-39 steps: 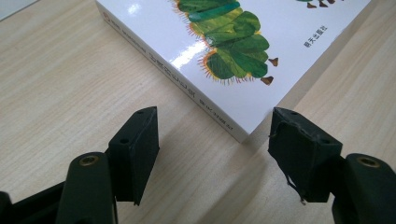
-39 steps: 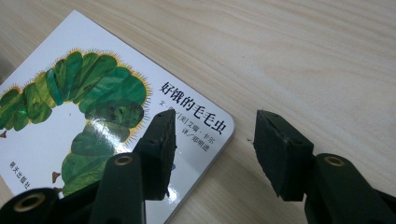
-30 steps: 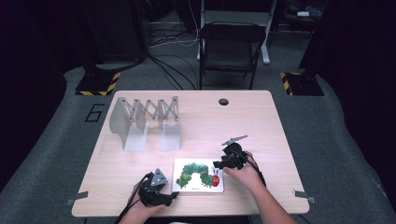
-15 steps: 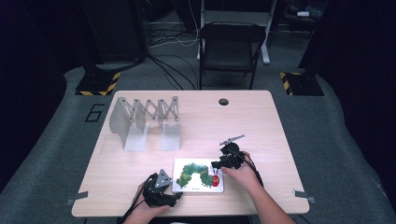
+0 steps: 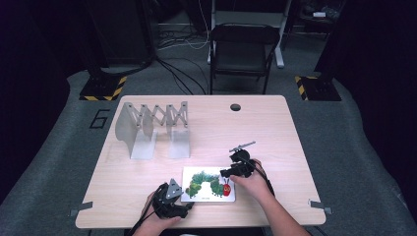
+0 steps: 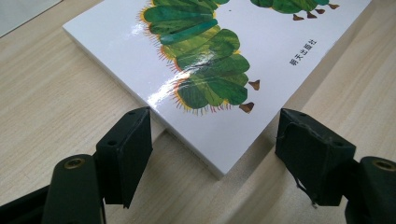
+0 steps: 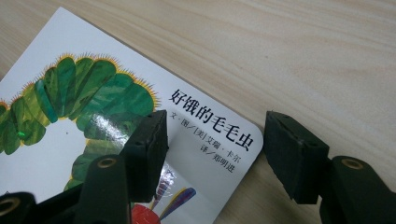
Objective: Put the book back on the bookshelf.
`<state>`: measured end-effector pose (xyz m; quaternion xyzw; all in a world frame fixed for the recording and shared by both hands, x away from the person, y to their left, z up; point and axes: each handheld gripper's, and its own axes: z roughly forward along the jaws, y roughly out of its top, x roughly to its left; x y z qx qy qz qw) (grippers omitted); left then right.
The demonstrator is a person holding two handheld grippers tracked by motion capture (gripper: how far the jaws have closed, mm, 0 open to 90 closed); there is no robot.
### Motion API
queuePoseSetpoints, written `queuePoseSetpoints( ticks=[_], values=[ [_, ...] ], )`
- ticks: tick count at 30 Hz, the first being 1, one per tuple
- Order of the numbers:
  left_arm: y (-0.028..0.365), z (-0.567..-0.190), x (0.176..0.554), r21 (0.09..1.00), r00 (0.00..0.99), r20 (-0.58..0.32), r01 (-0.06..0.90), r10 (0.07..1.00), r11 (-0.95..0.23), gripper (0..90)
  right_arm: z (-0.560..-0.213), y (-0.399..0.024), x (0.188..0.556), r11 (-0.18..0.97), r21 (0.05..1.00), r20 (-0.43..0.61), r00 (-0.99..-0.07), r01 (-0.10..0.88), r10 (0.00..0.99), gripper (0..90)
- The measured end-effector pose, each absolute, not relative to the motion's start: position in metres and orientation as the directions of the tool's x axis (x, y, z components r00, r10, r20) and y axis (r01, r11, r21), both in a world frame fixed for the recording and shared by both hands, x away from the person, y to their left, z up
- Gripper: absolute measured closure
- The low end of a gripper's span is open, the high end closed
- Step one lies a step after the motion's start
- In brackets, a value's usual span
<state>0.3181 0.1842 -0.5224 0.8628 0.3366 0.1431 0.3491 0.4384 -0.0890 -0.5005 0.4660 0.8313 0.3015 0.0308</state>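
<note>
Two claws at the corners of the book

The book lies flat on the surface, near the front edge; the left claw is open with a corner of the book between its jaws, not touching; the right claw has just been opening and is wide, one jaw over the cover, one off the corner, holding nothing; to lift it well, I think each claw should slide a jaw under its corner, then squeeze softly so the shiny cover does not slip; the rack is well apart
</note>
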Motion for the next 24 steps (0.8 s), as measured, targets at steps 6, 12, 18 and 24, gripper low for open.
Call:
queuePoseSetpoints(
  ticks=[6,12,18,24],
  values=[
    [0.187,-0.522,0.323,0.699,0.729,0.005,0.487,0.685,-0.523,26.9,-0.500,-0.087,0.443,0.377,0.526,0.247,-0.561,0.763,0.791,40.2],
    [0.189,-0.524,0.327,0.710,0.727,-0.004,0.485,0.686,-0.510,26.7,-0.498,-0.089,0.455,0.360,0.472,0.314,-0.535,0.805,0.784,42.6],
    [0.188,-0.525,0.325,0.712,0.722,0.012,0.479,0.691,-0.513,24.8,-0.496,-0.088,0.458,0.348,0.442,0.331,-0.512,0.826,0.793,42.6],
    [0.185,-0.526,0.324,0.713,0.724,0.016,0.475,0.690,-0.515,19.9,-0.496,-0.085,0.452,0.363,0.465,0.284,-0.524,0.808,0.803,42.7]
  ],
)
